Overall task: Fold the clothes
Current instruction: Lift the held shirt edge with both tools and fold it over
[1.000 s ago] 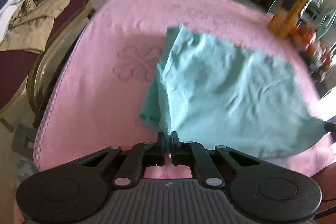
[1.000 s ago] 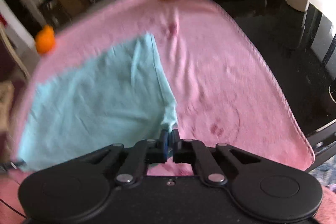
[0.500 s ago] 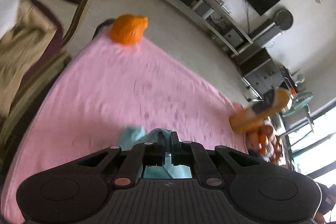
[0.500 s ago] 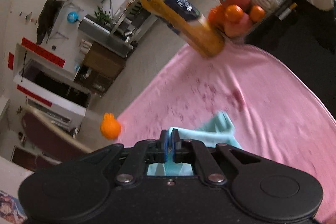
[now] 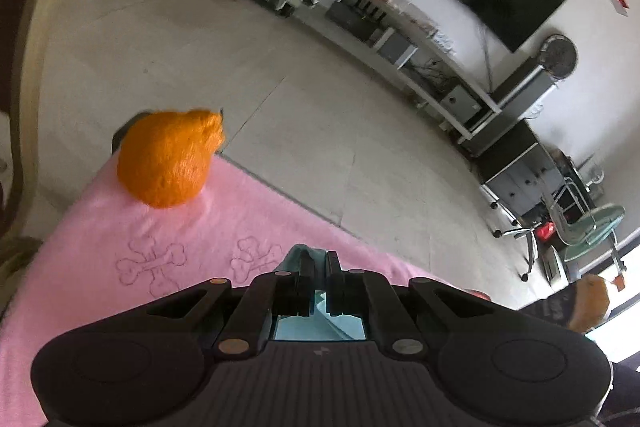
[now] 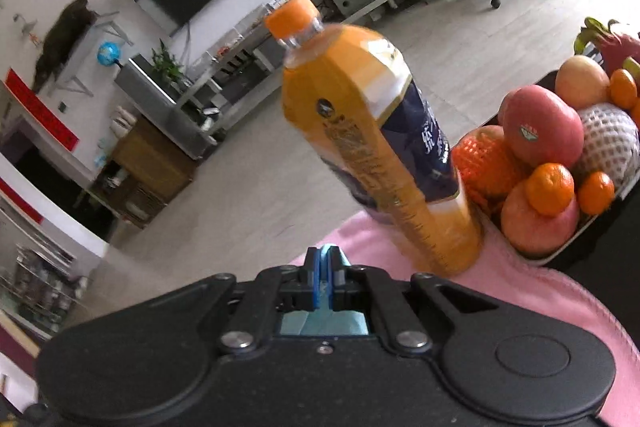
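Teal garment (image 5: 316,325): you've carried it to the far edge of the pink towel (image 5: 120,251); a second ago it was spread across the towel, now only slivers show behind the fingers. Left gripper (image 5: 318,261) and right gripper (image 6: 324,259) are both clamped on its fabric. Most of the garment is hidden under the gripper bodies. Left view alone shows the orange fruit (image 5: 170,157) on the towel's corner; right view alone shows the juice bottle (image 6: 372,131) at the towel's edge and the fruit tray (image 6: 560,155) beside it.
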`<action>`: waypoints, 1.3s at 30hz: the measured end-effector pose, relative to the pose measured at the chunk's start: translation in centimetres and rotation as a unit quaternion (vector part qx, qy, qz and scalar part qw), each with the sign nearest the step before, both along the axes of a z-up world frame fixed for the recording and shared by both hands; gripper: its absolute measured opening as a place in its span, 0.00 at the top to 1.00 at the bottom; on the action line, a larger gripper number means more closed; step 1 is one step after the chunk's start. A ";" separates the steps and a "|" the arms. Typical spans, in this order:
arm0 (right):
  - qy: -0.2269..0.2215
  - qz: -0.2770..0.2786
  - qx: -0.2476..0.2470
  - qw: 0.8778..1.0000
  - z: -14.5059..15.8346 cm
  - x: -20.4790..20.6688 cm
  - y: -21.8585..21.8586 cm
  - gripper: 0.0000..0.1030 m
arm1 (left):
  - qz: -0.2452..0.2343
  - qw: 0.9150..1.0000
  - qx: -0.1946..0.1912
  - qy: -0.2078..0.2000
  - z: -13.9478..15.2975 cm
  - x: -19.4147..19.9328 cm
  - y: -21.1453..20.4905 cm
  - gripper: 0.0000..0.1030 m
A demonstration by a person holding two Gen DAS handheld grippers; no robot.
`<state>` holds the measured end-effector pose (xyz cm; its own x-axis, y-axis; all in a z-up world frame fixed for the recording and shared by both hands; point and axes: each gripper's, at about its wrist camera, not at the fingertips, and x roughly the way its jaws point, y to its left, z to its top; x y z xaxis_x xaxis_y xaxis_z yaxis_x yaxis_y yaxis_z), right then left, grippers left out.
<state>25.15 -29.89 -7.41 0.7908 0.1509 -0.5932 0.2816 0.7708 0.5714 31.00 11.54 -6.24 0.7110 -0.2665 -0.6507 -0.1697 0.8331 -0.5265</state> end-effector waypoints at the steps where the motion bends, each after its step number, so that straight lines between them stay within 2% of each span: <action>1: 0.003 0.002 0.003 1.000 -0.5 0.0 -0.1 0.97 | 0.002 1.000 -0.002 0.006 -0.5 0.1 0.2 0.97; 5: 0.025 0.008 0.023 0.999 -1.9 -0.4 -0.9 0.97 | 0.005 0.999 -0.008 0.032 -1.7 -0.9 1.4 0.97; 9: 0.041 0.017 0.041 0.998 -2.5 -3.1 -1.6 0.97 | -0.009 0.999 -0.017 0.030 -1.5 -4.8 3.0 0.97; 13: 0.061 0.028 0.056 0.996 -2.8 -7.5 -1.8 0.97 | -0.015 0.998 -0.048 0.028 -1.7 -11.2 5.0 0.97; 18: 0.079 0.037 0.086 0.992 -3.7 -14.7 -1.8 0.97 | -0.021 0.996 -0.070 0.052 -3.1 -19.6 6.0 0.97; 22: 0.100 0.028 0.098 0.990 -5.1 -19.5 -1.9 0.96 | -0.014 0.993 -0.075 0.093 -5.1 -24.1 5.9 0.97; 24: 0.113 0.017 0.111 0.987 -6.0 -21.5 -2.1 0.97 | -0.012 0.992 -0.079 0.100 -5.4 -25.6 5.7 0.97; 29: 0.115 0.007 0.112 0.987 -6.1 -25.0 -2.1 0.97 | -0.018 0.994 -0.065 0.090 -4.4 -28.3 4.8 0.97; 32: 0.113 0.006 0.102 0.988 -5.9 -26.4 -2.0 0.97 | -0.022 0.996 -0.036 0.081 -4.1 -29.9 4.2 0.97; 39: 0.144 0.001 0.084 0.986 -8.9 -28.3 -1.9 0.97 | -0.015 0.993 0.007 0.117 -7.2 -31.1 3.6 0.97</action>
<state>-3.18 -31.83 -16.30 0.5932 0.2679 -0.7591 0.4493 0.6723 0.5883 -0.08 15.11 -13.48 0.5314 -0.2748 -0.8013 -0.2615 0.8465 -0.4638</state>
